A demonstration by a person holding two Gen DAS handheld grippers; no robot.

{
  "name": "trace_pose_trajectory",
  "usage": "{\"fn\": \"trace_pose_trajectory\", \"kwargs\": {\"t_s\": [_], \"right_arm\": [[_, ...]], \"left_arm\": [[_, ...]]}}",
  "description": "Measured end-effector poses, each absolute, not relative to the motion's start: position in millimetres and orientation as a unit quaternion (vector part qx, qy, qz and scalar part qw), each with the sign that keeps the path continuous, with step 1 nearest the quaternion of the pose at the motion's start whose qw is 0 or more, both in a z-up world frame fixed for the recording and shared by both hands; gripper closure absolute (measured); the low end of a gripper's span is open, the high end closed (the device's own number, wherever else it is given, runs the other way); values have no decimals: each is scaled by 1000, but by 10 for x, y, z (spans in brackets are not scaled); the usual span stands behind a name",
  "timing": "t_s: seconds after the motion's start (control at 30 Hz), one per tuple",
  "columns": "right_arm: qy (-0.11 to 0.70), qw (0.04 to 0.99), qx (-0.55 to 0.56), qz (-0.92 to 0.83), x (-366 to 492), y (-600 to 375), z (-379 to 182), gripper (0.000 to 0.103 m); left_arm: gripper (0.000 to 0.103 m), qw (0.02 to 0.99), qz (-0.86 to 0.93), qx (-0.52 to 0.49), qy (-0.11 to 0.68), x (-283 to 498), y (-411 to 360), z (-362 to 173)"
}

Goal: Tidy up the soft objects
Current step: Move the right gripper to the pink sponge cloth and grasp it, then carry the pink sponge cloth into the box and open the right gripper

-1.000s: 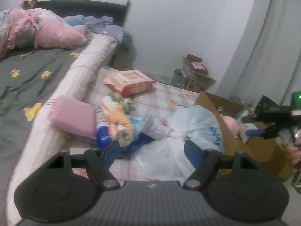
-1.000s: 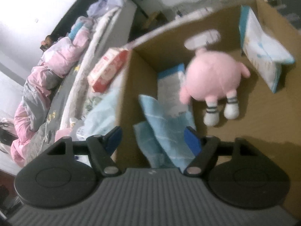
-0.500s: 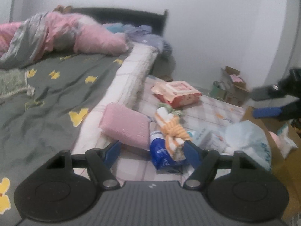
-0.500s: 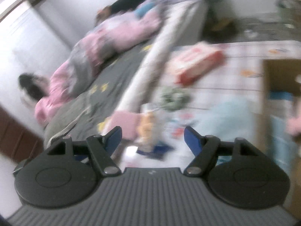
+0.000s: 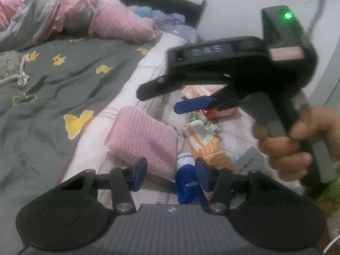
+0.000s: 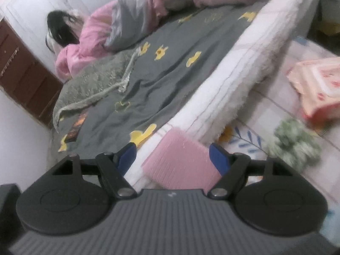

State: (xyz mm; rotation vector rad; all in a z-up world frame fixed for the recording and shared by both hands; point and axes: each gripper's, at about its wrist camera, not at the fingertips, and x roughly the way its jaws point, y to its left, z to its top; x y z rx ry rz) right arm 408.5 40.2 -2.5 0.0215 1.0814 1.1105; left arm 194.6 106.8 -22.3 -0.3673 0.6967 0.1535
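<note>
A folded pink towel [image 5: 144,140] lies on the floor mat against the bed's side; it also shows in the right wrist view [image 6: 180,163]. My left gripper [image 5: 171,173] is open, low over the towel's near corner and a blue pack [image 5: 188,182]. My right gripper [image 6: 173,155] is open, its blue pads either side of the towel and just above it. From the left wrist view the right gripper [image 5: 170,99] hovers above the towel. An orange-striped soft toy [image 5: 206,146] lies right of the towel.
The bed [image 6: 170,63] with a grey sheet and pink duvet fills the left. A pink wipes pack [image 6: 318,85] and a green-white scrunchie [image 6: 295,142] lie on the mat. A person with dark hair [image 6: 59,29] lies at the bed's far end.
The right gripper has swung away from the cardboard box and come down over the pink towel. The left gripper has moved closer to the towel and its jaws have narrowed.
</note>
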Motion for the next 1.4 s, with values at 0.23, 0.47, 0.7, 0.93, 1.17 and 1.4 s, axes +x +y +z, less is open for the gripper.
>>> {"fn": "trace_pose_trajectory", "kwargs": {"t_s": [0.23,0.47,0.7,0.93,1.17,1.4], "right_arm": [[528,687,28,499,4351,618,-468,27],[541,669,18,510,4293,673,-646,23],[515,681,15,521,4075,625,-329,25],[497,693,33,522,3815,403,211,30],[463,722,93,505,3456,-434,638,30],[456,767,172,418,3254,-1901,729,30]], "left_arm": [[53,900,88,-190,382,2132,1086,-392],[52,883,118,-219,398,2207,1200,-461],[50,896,131,-200,375,2013,1195,-166],[46,922,123,-177,323,1648,1030,391],[43,947,56,-121,294,1412,444,787],[41,941,-91,-80,316,1605,-593,812]]}}
